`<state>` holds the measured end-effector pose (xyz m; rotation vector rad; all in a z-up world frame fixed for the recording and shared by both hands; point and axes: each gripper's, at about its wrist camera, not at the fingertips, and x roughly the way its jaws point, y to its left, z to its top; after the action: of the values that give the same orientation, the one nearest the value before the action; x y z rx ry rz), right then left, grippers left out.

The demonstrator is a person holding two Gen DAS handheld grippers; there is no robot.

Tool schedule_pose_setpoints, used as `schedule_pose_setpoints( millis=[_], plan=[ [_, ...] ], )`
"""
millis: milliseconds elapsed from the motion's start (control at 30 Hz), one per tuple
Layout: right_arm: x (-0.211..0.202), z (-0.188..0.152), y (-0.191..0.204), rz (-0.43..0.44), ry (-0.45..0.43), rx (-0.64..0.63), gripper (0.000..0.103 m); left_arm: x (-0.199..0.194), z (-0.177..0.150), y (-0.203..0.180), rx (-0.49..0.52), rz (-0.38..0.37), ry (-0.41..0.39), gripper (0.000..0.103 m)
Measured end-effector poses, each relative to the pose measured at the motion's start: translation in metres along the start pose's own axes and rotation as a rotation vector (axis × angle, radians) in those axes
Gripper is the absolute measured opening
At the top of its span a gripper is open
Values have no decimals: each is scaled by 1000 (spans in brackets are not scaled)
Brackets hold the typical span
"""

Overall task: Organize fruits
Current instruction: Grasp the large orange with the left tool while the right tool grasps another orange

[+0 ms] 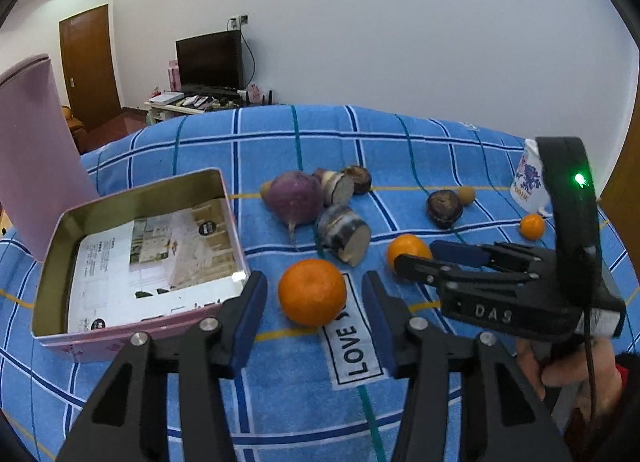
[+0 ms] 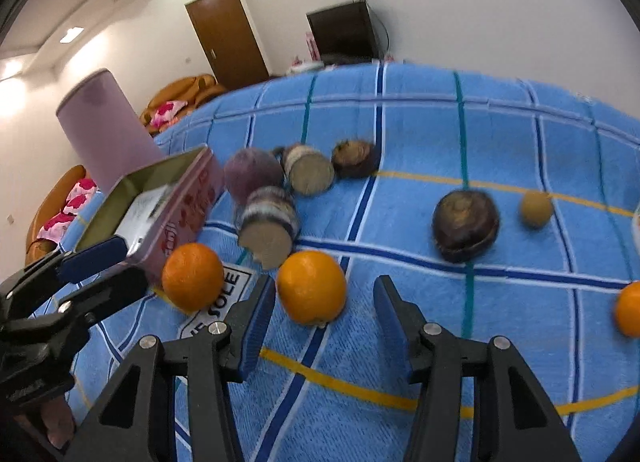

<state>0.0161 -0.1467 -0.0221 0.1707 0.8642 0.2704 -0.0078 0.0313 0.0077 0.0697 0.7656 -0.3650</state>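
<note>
Three oranges [image 1: 312,292] lie on blue checked blanket [image 1: 400,150], white walls behind

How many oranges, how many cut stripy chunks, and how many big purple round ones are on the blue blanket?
Oranges: 3
Cut stripy chunks: 2
Purple round one: 1
Total: 6

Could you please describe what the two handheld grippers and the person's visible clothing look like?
Both grippers are black, angular linkages with silver pivot bolts and blue pads on the fingers. The left gripper looks the same as the right gripper. The right one's body bears raised "DAS" lettering, a green indicator light and a dark cable. A dark sleeve with red trim shows.
</note>
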Motion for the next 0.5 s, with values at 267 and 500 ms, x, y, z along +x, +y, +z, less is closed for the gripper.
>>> schedule_pose_setpoints(
  millis=[267,500],
  plan=[
    [6,-3,7,-21,35,-51,38,22,7,-16,30,37,66,52],
    [-18,-1,-17,-127,-56,43,38,42,13,-32,100,149,77,51]
  ],
)
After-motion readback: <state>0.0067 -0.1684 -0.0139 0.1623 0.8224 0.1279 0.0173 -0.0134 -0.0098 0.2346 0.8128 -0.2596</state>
